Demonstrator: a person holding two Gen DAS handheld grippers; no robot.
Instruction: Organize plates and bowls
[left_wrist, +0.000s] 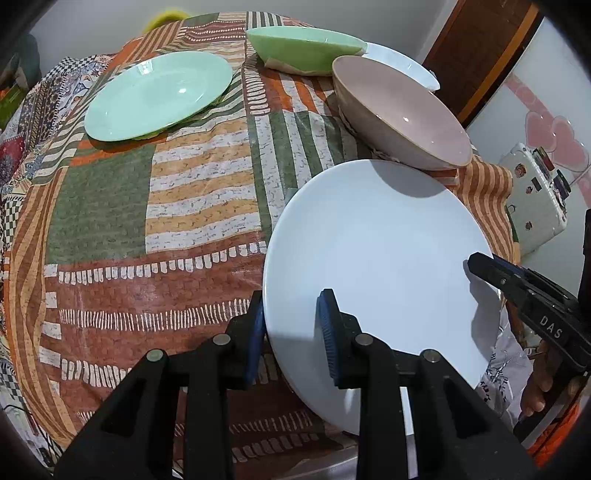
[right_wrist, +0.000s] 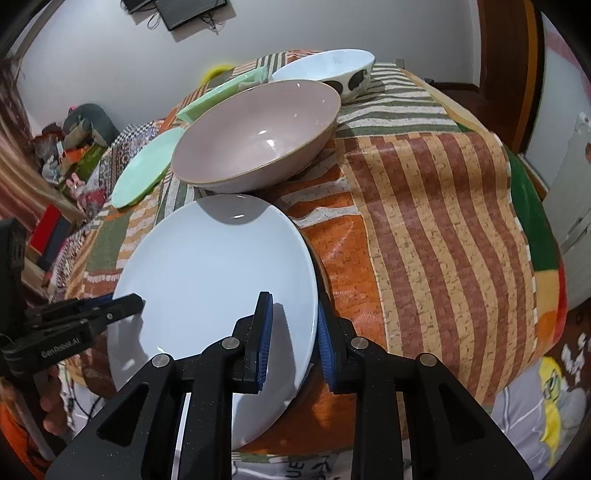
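A large white plate (left_wrist: 380, 266) lies at the table's near edge and also shows in the right wrist view (right_wrist: 207, 280). My left gripper (left_wrist: 291, 332) straddles its left rim, one finger over and one under it. My right gripper (right_wrist: 293, 336) straddles its right rim the same way and shows in the left wrist view (left_wrist: 491, 269). Both look clamped on the rim. A pink bowl (left_wrist: 399, 114) (right_wrist: 258, 136) stands just behind the plate. A green plate (left_wrist: 159, 94) (right_wrist: 146, 171) lies far left. A green bowl (left_wrist: 306, 46) and a white spotted bowl (right_wrist: 332, 72) stand at the back.
The table wears a striped patchwork cloth (left_wrist: 166, 206) (right_wrist: 424, 221). A white case with stickers (left_wrist: 535, 192) stands off the table's right side. Clutter (right_wrist: 74, 147) lies beyond the table's left side. The left gripper also shows in the right wrist view (right_wrist: 122, 306).
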